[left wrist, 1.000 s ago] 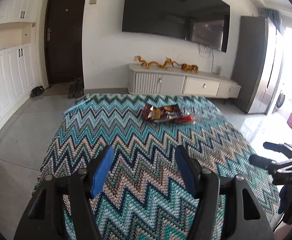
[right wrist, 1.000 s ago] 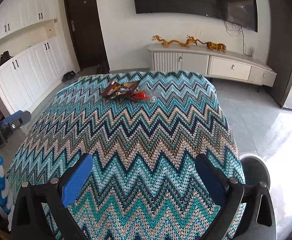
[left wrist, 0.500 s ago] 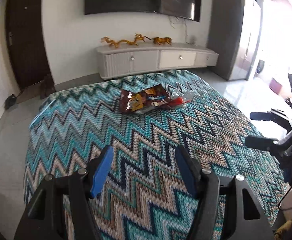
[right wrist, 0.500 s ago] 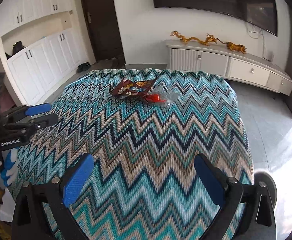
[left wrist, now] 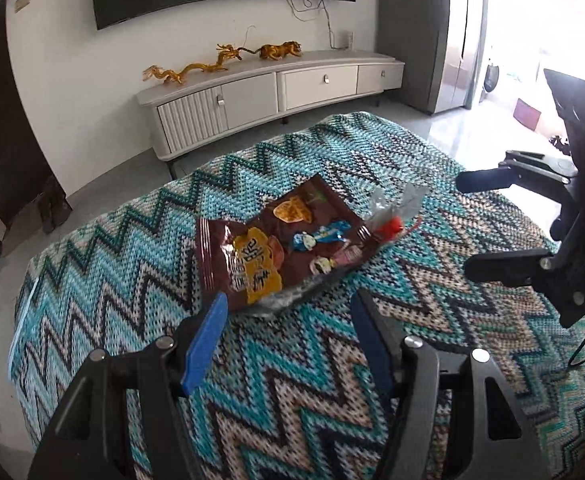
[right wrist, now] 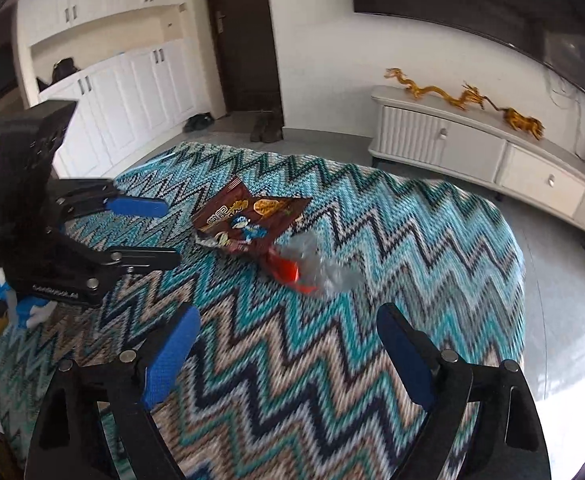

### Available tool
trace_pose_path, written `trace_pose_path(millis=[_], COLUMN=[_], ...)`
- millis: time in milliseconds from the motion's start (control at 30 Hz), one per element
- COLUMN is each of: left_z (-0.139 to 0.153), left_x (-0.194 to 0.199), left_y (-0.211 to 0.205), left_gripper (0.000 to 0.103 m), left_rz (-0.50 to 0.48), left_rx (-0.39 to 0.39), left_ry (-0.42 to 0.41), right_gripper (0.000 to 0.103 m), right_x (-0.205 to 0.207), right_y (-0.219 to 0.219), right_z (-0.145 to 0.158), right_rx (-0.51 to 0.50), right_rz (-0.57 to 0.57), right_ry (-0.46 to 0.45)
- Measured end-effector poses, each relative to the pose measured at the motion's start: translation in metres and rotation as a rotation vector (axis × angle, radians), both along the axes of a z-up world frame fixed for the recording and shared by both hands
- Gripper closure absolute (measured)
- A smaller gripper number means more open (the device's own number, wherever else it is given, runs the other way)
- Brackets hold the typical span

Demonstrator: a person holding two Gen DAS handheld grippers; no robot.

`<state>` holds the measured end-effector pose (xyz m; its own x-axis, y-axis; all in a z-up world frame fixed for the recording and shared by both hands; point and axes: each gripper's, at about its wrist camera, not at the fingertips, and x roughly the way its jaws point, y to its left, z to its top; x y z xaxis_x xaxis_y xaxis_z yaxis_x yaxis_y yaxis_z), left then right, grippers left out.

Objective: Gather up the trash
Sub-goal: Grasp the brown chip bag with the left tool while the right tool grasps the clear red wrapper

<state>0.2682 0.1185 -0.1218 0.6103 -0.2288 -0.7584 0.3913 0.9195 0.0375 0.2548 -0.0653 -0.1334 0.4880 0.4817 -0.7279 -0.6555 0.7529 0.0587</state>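
A brown snack bag (left wrist: 268,248) lies flat on the zigzag tablecloth (left wrist: 132,264), with small candy wrappers (left wrist: 320,236) on it and a clear-and-red wrapper (left wrist: 392,216) at its right end. My left gripper (left wrist: 288,312) is open and empty, hovering just short of the bag's near edge. My right gripper (right wrist: 288,328) is open and empty, a little short of the clear-and-red wrapper (right wrist: 312,268); the bag (right wrist: 248,220) lies beyond. Each gripper shows in the other's view, the right (left wrist: 472,220) and the left (right wrist: 164,232).
The cloth-covered table drops off at its far edge toward a grey floor (right wrist: 564,280). A low white TV cabinet (left wrist: 276,96) with gold dragon figures stands against the far wall. White cupboards (right wrist: 132,100) and a dark door (right wrist: 244,40) are to the left.
Both grippers have moved forward over the table toward the trash, which now looks larger and closer. The two grippers have also come closer together. Both stay open.
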Motion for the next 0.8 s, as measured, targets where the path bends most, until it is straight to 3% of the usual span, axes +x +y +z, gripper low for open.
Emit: trace_pose_path(millis=[167, 300, 400, 533, 733, 800], left_z=[-0.008, -0.017, -0.021, -0.024, -0.028, -0.028], left_x=[0.014, 0.029, 0.041, 0.053, 0.07, 0.073], left_y=[-0.015, -0.018, -0.013, -0.006, 0.01, 0.012], left_gripper=[0.041, 0.041, 0.042, 0.051, 0.053, 0.053], left_rz=[-0.07, -0.081, -0.071, -0.062, -0.022, -0.012], left_rx=[0.064, 0.057, 0.011, -0.057, -0.169, -0.184], left_ry=[-0.009, 0.016, 0.036, 0.068, 0.112, 0.115], right_gripper=[0.013, 0.024, 0.03, 0.039, 0.061, 0.074], right_x=[0.02, 0.034, 0.043, 0.054, 0.063, 0.065], right_y=[0.015, 0.024, 0.028, 0.033, 0.036, 0.034], right_z=[-0.015, -0.027, -0.035, -0.042, -0.046, -0.047], right_rx=[-0.023, -0.047, -0.062, -0.061, -0.041, -0.028], right_rz=[0.069, 0.119, 0.142, 0.164, 0.189, 0.192], right_ry=[-0.002, 0.0, 0.006, 0.021, 0.048, 0.058])
